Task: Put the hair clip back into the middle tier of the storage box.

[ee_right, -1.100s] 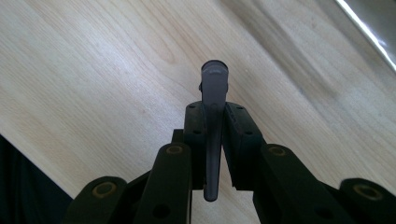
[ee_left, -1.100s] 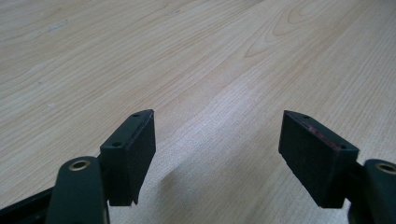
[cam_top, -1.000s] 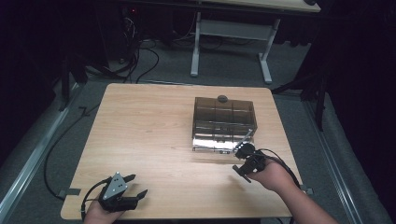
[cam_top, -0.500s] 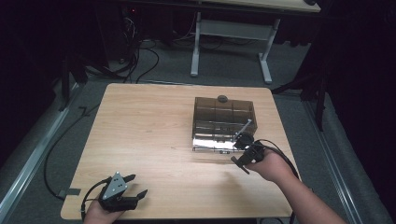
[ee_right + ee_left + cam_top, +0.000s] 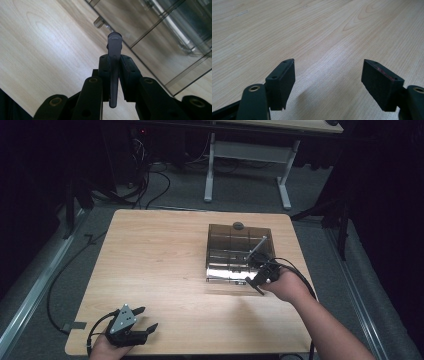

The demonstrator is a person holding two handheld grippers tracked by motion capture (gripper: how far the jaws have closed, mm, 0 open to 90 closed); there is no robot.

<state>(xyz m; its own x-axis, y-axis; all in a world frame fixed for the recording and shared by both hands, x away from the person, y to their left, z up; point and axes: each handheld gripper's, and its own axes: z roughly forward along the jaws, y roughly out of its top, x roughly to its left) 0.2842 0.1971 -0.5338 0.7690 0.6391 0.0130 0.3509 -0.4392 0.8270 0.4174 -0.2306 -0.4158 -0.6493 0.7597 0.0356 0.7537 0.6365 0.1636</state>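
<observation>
A smoky see-through drawer box [image 5: 227, 244] stands right of the table's middle; in the right gripper view its front panes [image 5: 160, 37] and a small knob [image 5: 99, 22] are close ahead. My right gripper [image 5: 259, 272] is at the box's front right corner, shut on a slim grey stick [image 5: 114, 50] that points up past its jaws. In the high view the grey stick [image 5: 257, 245] slants up over the box. My left gripper [image 5: 149, 317] rests at the table's front left corner, open and empty, its pads [image 5: 283, 77] wide apart above bare wood.
A small dark round thing [image 5: 238, 225] sits at the box's back top edge. The wooden table [image 5: 160, 260] has bare room left of the box. Behind it on the floor are cables [image 5: 150, 175] and another table's white legs [image 5: 285, 185].
My right gripper has moved forward and a little left to the box's front, and the grey stick it holds now slants over the box. The left gripper has stayed put.
</observation>
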